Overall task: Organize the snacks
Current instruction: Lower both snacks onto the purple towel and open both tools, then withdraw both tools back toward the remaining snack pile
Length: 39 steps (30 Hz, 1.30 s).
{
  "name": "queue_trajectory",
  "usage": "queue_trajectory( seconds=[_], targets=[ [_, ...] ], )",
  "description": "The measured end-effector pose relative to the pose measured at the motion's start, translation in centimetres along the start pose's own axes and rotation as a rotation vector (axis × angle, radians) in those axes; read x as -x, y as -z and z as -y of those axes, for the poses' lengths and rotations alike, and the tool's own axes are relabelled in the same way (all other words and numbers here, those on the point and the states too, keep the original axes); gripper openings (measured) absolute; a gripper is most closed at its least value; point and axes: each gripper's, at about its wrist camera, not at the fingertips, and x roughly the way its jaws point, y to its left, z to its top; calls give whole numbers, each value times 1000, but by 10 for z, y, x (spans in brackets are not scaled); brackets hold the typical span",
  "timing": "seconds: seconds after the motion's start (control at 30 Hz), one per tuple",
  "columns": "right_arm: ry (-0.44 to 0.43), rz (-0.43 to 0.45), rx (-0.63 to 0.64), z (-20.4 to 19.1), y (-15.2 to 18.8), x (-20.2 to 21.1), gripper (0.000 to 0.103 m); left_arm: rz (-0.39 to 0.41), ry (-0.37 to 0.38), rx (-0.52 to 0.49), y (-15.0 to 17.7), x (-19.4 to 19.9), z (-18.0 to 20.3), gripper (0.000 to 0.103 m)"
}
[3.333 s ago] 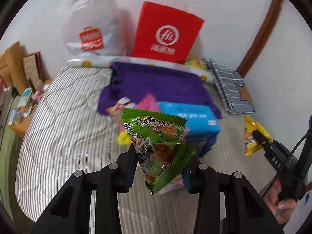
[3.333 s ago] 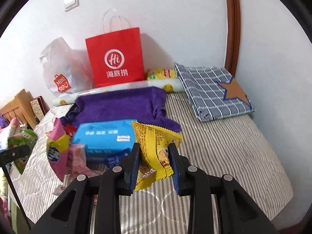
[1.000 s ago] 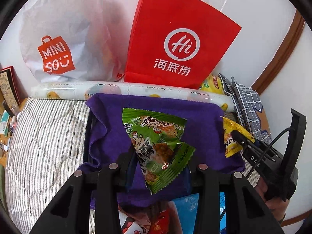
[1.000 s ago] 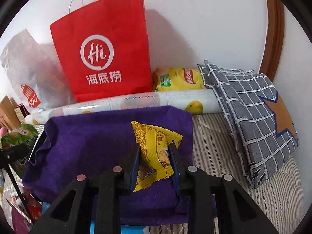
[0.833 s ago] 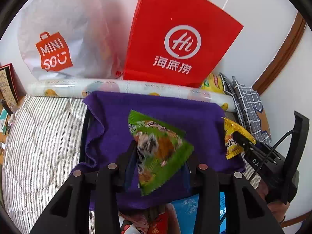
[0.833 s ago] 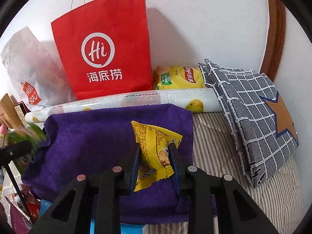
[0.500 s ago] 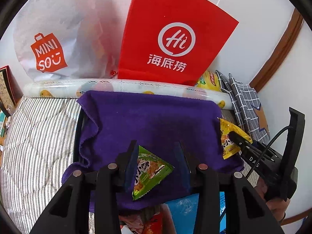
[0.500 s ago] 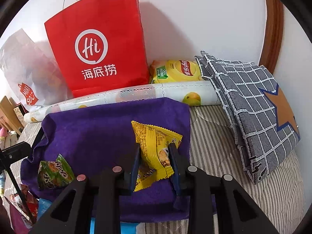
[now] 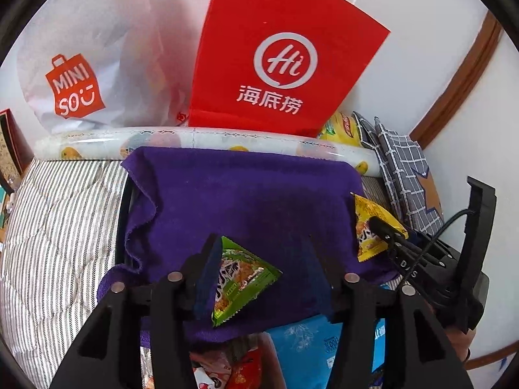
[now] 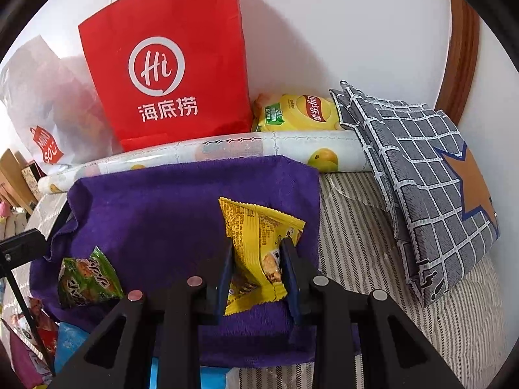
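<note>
Snacks are being sorted on a striped bed [image 9: 65,227], and a purple towel [image 9: 243,201] is spread near the wall. From the left wrist, the left gripper [image 9: 262,259] has its jaws opening, and a green packet [image 9: 241,280] lies on the towel between them, resting against the left pad and clear of the right one. Off to the right, the right gripper [image 9: 386,235] pinches a yellow packet [image 9: 369,227] over the towel's right edge, with a hand [image 9: 460,340] partly seen behind it. A blue box [image 9: 327,347] and some red wrappers [image 9: 240,369] lie at the towel's near edge. Behind the towel runs a fruit-print roll [image 9: 211,137], and against the wall stand a red bag [image 9: 279,58] and a white bag [image 9: 90,61]. From the right wrist, the right gripper [image 10: 258,264] is pressed together on the yellow packet [image 10: 256,243], which stands upright between its pads above the towel [image 10: 162,220]. The green packet [image 10: 87,278] lies on the towel's left part, well apart from the yellow one. A chip bag [image 10: 298,111] sits behind the roll [image 10: 227,154], beside the red bag [image 10: 168,61], and a folded checked cloth [image 10: 421,188] lies on the bed [image 10: 373,259] to the right.
</note>
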Motion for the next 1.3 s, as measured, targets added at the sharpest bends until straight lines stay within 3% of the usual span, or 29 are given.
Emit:
queue_trajectory(
  seconds=[0.03,0.17,0.27,0.4,0.5,0.63,0.9,1.13,1.3],
  targets=[
    [-3,6,6,-1,0,2,31,-1,-3,-10,0,1,2,58],
    [2,36,-12,-1,1,16,55,-1,-16,-43,1,6,9,66],
    [-9,57,-35,0,5,33,59,-20,-44,-49,2,12,13,70],
    [18,70,-56,1,9,56,72,-19,-35,-66,6,24,17,77],
    [25,48,-72,2,11,67,80,-10,-72,-88,14,35,22,84],
    [45,44,-80,1,17,89,81,-8,-103,-95,24,48,25,85],
    [92,68,-131,-1,32,131,95,53,-130,-77,39,86,28,85],
    [89,71,-195,9,49,166,95,64,-87,-57,54,109,29,85],
    [131,116,-148,4,64,186,95,101,-54,-11,68,124,24,82]
  ],
)
